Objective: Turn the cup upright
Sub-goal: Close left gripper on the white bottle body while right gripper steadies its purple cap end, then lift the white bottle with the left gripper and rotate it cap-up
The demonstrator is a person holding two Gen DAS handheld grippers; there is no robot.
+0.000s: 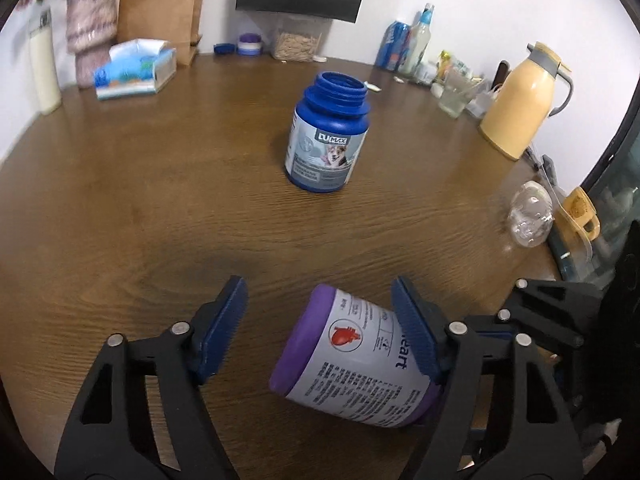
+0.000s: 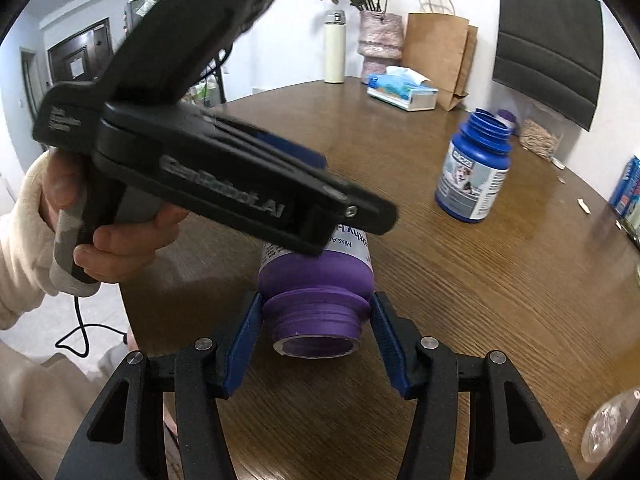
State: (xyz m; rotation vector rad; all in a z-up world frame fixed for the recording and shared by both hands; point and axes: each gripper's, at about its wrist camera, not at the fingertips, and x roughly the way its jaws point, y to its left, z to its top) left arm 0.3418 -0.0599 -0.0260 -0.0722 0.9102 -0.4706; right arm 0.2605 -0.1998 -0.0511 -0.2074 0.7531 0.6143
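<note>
Brown wood grain fills both views, a round table (image 1: 140, 184) with clutter pushed back toward the white wall. And the purple bottle (image 1: 352, 360) lies on its side at the near part of the table, cap off, its open mouth facing the right tool (image 2: 316, 344); whether anything is inside cannot be told. That right tool's blue pads sit apart on either side of the neck, right beside it, contact not clear. Left tool (image 1: 320, 332) hangs over the bottle's body with its pads spread wide, the right-hand pad against the label, the other pad well clear. Further back, a blue bottle (image 1: 326, 136) stands upright, also uncapped, with bare wood all round it. A tissue box (image 1: 134, 70) and yellow jug (image 1: 520, 100) hug the far edge.
</note>
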